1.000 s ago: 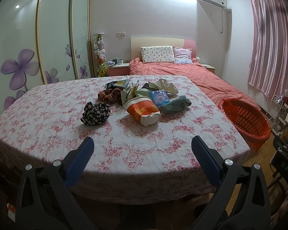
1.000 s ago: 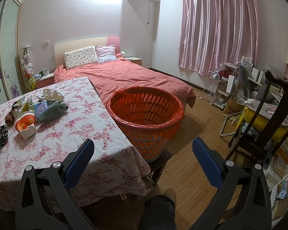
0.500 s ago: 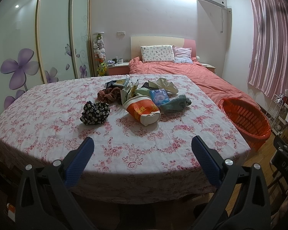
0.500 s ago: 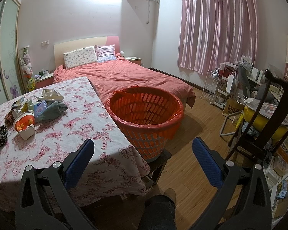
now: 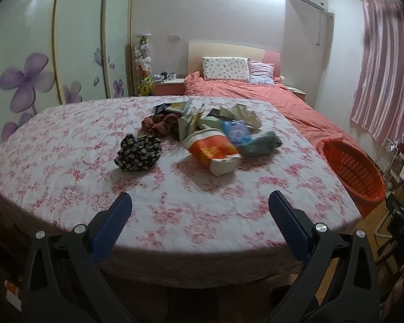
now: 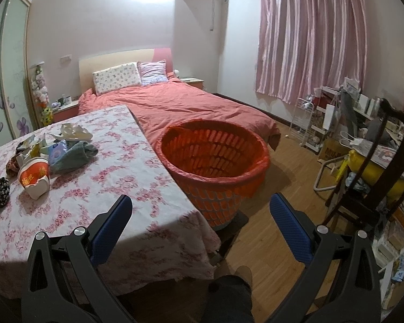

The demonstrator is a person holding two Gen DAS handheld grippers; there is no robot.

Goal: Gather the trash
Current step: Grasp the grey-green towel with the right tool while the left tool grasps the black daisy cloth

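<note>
A heap of trash lies mid-table on the floral tablecloth (image 5: pixel 67 161): an orange and white paper cup (image 5: pixel 214 152) on its side, a blue packet (image 5: pixel 237 132), wrappers and a crumpled white bag (image 5: pixel 241 114), mixed with a black floral cloth (image 5: pixel 138 153), a red-brown cloth (image 5: pixel 159 123) and a grey-green cloth (image 5: pixel 260 144). The orange basket (image 6: pixel 215 161) with a red liner stands on the floor at the table's right edge. My left gripper (image 5: pixel 199 215) hovers open over the table's near part, short of the heap. My right gripper (image 6: pixel 200 215) is open near the table corner, in front of the basket.
A bed (image 6: pixel 188 105) with a red cover lies behind the table and basket. A dark wooden chair (image 6: pixel 385 167) and cluttered shelves (image 6: pixel 323 123) stand at the right. A person's leg (image 6: pixel 229 296) shows below on the wooden floor. Sliding wardrobe doors (image 5: pixel 40 53) line the left.
The left gripper view has shifted slightly forward and up toward the heap, with motion blur. The right gripper has barely moved. Both stay open.
</note>
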